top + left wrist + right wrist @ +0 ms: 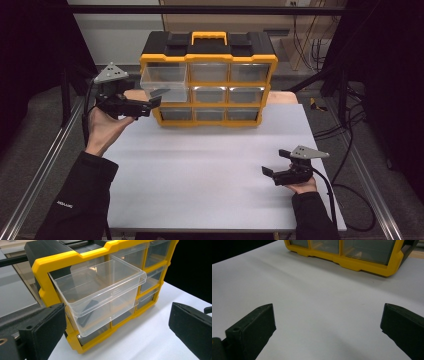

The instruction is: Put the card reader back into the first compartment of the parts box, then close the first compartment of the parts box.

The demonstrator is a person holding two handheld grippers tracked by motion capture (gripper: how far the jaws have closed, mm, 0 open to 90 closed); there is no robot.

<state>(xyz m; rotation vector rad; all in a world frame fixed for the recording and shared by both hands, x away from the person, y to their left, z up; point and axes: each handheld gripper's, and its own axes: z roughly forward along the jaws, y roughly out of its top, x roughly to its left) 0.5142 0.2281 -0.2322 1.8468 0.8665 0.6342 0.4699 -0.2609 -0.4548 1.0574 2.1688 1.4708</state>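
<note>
The clear plastic drawer at the top left of the yellow and black plastic drawer cabinet is seen pulled well out of its slot, overhanging the white table in front of the cabinet. A small dark flat piece is seen lying on the drawer's floor, though what it is cannot be told. The other clear drawers, in three rows of three, are seen pushed in flush with the yellow frame, and a yellow carrying handle is set into the black top.

The left gripper is held just beside the pulled-out drawer's front corner, with its jaws spread wide and nothing clamped between them; in the left gripper view the drawer is seen ahead of the jaws and apart from both pads. The drawer's projecting front is the nearest thing in that gripper's way.

The right gripper is held low over the table near its right front corner, well apart from the cabinet, with its jaws likewise wide apart and nothing between them. In the right gripper view bare white tabletop is seen between the jaws and the cabinet's bottom row.

The cabinet is set at the table's far edge, left of centre. A broad stretch of table is left free between the cabinet and the near edge. Metal rails are seen along the left and right sides, and dark cables are seen trailing on the floor to the right.
</note>
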